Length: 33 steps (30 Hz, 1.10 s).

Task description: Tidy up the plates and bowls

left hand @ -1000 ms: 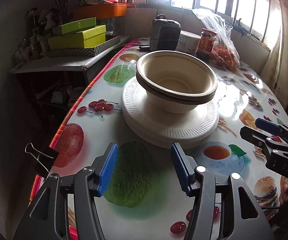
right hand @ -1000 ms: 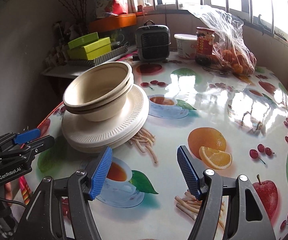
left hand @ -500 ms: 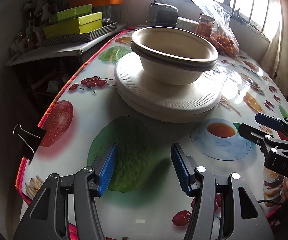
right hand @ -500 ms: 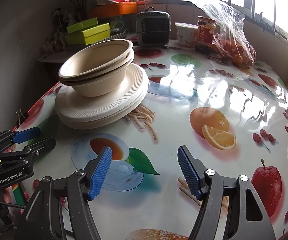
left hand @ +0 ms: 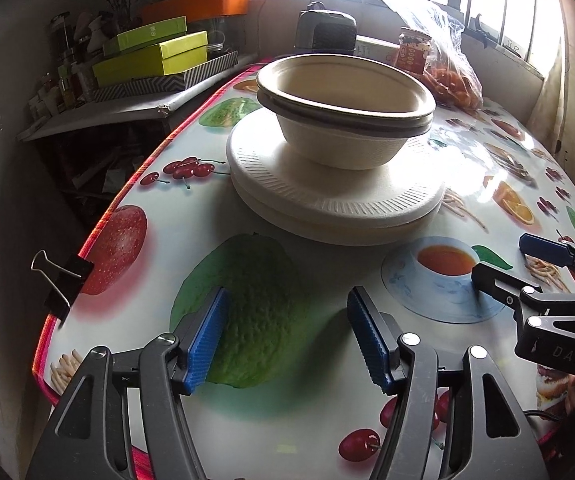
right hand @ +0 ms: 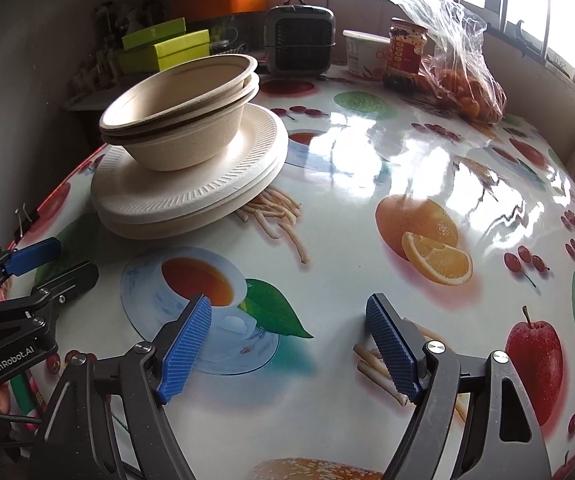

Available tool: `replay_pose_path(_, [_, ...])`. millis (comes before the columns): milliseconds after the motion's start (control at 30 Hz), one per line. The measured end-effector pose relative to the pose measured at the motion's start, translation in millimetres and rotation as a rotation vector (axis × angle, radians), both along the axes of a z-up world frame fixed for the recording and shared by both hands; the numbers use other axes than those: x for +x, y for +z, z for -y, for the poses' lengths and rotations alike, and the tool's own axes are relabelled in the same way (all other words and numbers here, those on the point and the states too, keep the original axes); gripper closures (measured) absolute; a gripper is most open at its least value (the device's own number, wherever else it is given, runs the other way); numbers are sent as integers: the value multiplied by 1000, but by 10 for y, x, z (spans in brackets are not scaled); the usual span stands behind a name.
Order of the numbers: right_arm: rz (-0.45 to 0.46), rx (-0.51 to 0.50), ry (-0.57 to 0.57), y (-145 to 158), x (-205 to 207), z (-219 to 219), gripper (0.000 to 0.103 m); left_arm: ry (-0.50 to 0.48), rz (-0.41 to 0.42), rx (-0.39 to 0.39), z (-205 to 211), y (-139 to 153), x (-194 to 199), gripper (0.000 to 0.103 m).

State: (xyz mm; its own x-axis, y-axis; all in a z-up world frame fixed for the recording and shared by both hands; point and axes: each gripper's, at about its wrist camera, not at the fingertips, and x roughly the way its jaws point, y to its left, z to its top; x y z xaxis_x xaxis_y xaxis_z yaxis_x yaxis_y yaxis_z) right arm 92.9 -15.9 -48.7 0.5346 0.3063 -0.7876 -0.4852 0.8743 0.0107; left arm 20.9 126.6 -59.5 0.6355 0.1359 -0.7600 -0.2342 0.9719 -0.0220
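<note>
Nested bowls (left hand: 345, 108) sit on stacked plates (left hand: 335, 196), forming one pile on the bench (right hand: 367, 168), which carries a fruit-print cloth. Landmark: the pile. The bowls rest toward the plates' far side, not centred; the upper bowl sits slightly askew in the lower, so the nesting appears loose. Gathering all the ware into a single column suggests the sorting is largely done, though that is a judgement.

The left tool (left hand: 285, 336) hovers on the near side of the pile, apart from it, its blue pads spread wide with nothing between them. The right tool (right hand: 287, 344) hovers near the pile and off to its right, likewise spread and empty, over a printed teacup. Each tool appears at the edge of the other's view. Open, clear tools fit either a finished placement or a pause before regrasping.

Compared with one second earlier, both tools stand farther back and lower, so the pile looms higher. The pile itself is unchanged. A binder clip (left hand: 61, 280) on the bench edge lies to the pile's near left.
</note>
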Motion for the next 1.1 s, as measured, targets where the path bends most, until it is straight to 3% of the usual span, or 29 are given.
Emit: replay_pose_path(1100, [14,5,-26,-32,-17,20,13,20,9,-4,13,-13,-2,38])
